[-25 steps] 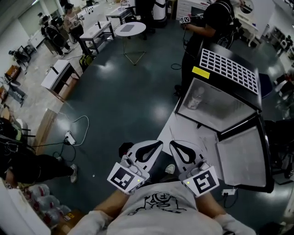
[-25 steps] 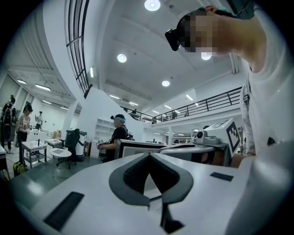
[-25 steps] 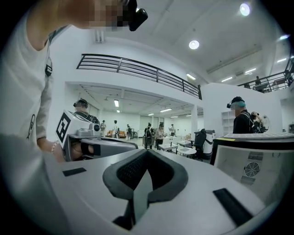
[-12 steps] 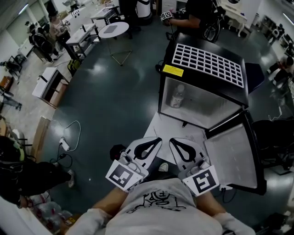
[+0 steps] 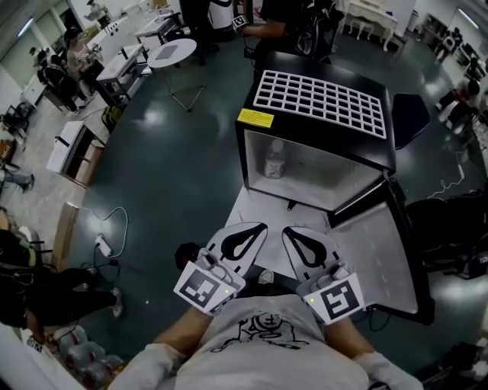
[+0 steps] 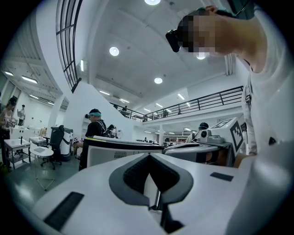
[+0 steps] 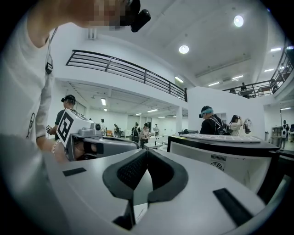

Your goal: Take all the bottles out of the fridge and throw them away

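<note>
A small black fridge (image 5: 320,137) with a white grid on its top stands on the floor ahead, its door (image 5: 381,255) swung open to the right. Inside, at the left of the compartment, stands one clear bottle (image 5: 274,161) with a white cap. My left gripper (image 5: 260,226) and right gripper (image 5: 289,231) are side by side close to my body, short of the fridge, both shut and empty. The left gripper (image 6: 149,154) looks past the fridge's top edge (image 6: 119,143). The right gripper (image 7: 147,150) has the fridge (image 7: 220,153) on its right. Neither gripper view shows the bottle.
A white sheet (image 5: 263,209) lies on the dark floor before the fridge. A power strip with cable (image 5: 103,245) lies at the left. A round table (image 5: 171,52), desks and several people are at the back, with one person (image 5: 278,23) just behind the fridge. A dark chair (image 5: 408,114) stands right of it.
The fridge has shifted left and closer in the head view as I walked toward it. Both grippers stayed shut, side by side in front of me.
</note>
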`<state>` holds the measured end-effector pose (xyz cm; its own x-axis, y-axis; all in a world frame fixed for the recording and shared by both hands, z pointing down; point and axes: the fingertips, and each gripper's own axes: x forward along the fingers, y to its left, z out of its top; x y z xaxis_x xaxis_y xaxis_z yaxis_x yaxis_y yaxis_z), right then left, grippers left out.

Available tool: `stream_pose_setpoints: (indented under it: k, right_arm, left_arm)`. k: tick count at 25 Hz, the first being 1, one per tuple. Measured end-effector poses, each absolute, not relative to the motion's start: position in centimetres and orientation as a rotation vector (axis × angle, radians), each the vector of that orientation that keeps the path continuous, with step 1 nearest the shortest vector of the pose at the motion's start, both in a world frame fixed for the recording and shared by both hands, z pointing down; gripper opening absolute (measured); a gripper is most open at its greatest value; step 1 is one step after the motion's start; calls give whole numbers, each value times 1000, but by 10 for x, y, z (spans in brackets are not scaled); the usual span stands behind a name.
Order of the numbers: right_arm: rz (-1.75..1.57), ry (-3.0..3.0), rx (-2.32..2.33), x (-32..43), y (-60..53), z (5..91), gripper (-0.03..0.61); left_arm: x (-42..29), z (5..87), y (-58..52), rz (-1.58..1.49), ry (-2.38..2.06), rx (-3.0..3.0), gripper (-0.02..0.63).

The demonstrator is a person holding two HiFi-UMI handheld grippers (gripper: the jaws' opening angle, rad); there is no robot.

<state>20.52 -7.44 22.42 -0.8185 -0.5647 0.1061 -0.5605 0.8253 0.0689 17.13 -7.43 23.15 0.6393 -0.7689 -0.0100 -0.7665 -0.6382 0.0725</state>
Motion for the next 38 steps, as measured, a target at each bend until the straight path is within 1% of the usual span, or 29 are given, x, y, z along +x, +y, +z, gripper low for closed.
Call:
stream_pose_setpoints:
  k: [7,14,24,38]
  right_arm:
    - [-25,-2874,965,224,-82,225,28]
    - [-13,-2853,996,223,-89,232,28]
    - [-12,-2816,1051,212,-117,233,28]
    - [-14,-2755,1192,175,-166,238,28]
  left_arm:
    - [192,226,-81,-85,-1251,2808,11]
    - [195,230,-90,-75,-1193,2821,11]
    - [186,234,-117,-68,-1119,2835,11]
    - [151,241,-168,-62,-971,2876,11]
